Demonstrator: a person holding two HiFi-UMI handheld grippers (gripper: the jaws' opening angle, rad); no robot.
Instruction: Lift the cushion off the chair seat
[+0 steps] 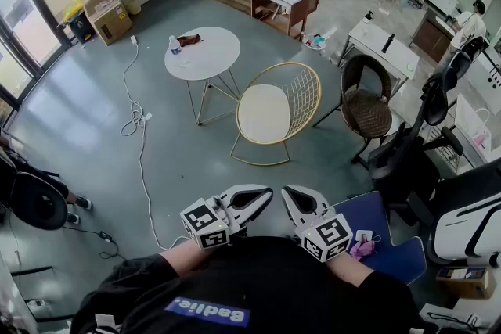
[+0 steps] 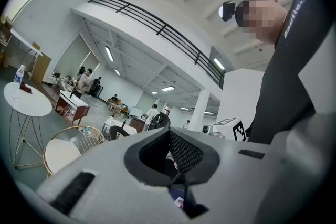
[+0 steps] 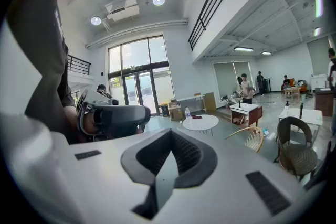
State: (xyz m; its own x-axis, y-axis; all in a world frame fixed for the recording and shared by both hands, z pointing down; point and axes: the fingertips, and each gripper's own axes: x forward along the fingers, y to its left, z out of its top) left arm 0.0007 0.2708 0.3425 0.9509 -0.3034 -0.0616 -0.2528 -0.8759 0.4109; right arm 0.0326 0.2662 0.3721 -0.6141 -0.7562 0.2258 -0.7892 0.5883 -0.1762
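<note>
View from above of a large room with a smooth grey-blue floor [image 1: 94, 129]. Near the middle stands a chair [image 1: 304, 92] with a thin gold metal frame, a rounded wire-mesh back and curved runner legs. The cushion [image 1: 264, 113] lies flat on its seat, a cream-white, smooth pad, roughly oval and filling the seat. Neither gripper touches it, and it is well apart from both.

Just beside the chair, on its left in this view, is a round white table [image 1: 202, 52] on slim wire legs. On its top are a clear plastic bottle [image 1: 174, 45] and a small dark red thing too small to make out. To the right of the gold chair stands a dark brown woven chair [image 1: 366, 109] with a round seat and an arched back. A white cable [image 1: 141, 137] trails in loops across the floor.

At the bottom of the view, the person's arms in black sleeves reach forward, close together in front of the body. The left gripper [image 1: 252, 199] and the right gripper [image 1: 296, 201] are white moulded plastic with black padded tips, and each carries a cube with black-and-white square markers. They are held side by side with their tips angled towards each other, pointing roughly level towards the chair, the right one tipped slightly down.

In each gripper's own view the two white jaws meet at the tip, leaving a black-lined, ribbed hollow behind it. Both grippers are closed with nothing between the jaws
</note>
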